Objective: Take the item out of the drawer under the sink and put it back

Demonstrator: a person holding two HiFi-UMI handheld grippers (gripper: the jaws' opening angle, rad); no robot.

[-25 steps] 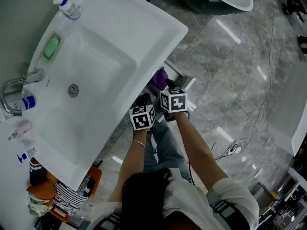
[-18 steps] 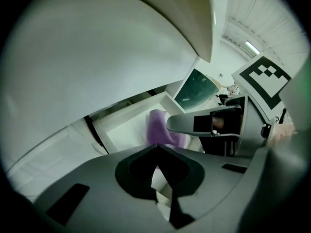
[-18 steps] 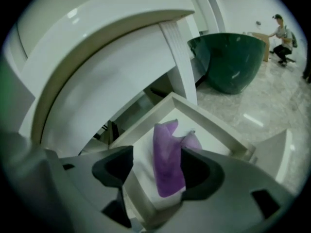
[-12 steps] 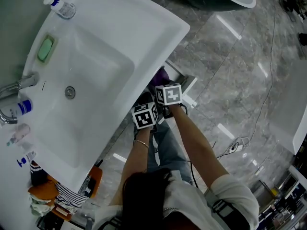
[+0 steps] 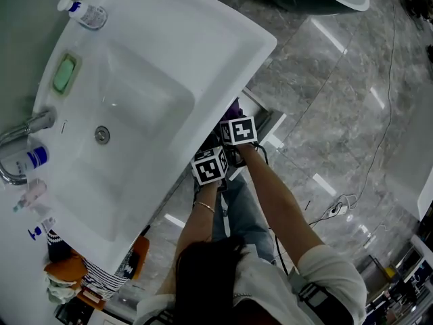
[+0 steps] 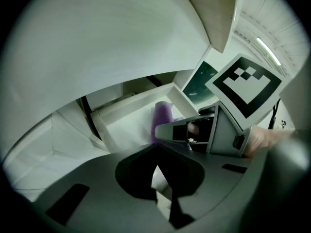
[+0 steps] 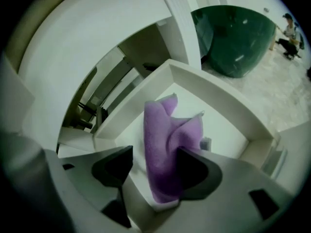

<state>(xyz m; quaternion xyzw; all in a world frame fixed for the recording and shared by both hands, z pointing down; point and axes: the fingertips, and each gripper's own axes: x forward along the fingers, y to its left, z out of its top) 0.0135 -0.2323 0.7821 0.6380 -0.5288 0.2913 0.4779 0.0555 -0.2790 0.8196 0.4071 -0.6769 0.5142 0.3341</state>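
Straddling the purple cloth [image 7: 167,144] with jaws wide apart, the right gripper [image 7: 154,154] is gripping nothing; the cloth is leaning against the jaw at 3 o'clock and is standing bunched inside the open white drawer [image 7: 214,93] beneath the sink [image 5: 135,107]. The left gripper [image 6: 156,152] is hovering at the right gripper's 9 o'clock, jaws closed together and empty.

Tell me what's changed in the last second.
The right claw edged further in toward the drawer, and from above its cube now hides more of the cloth. No take or release shows. The left claw stayed beside it, and the sink is unchanged.
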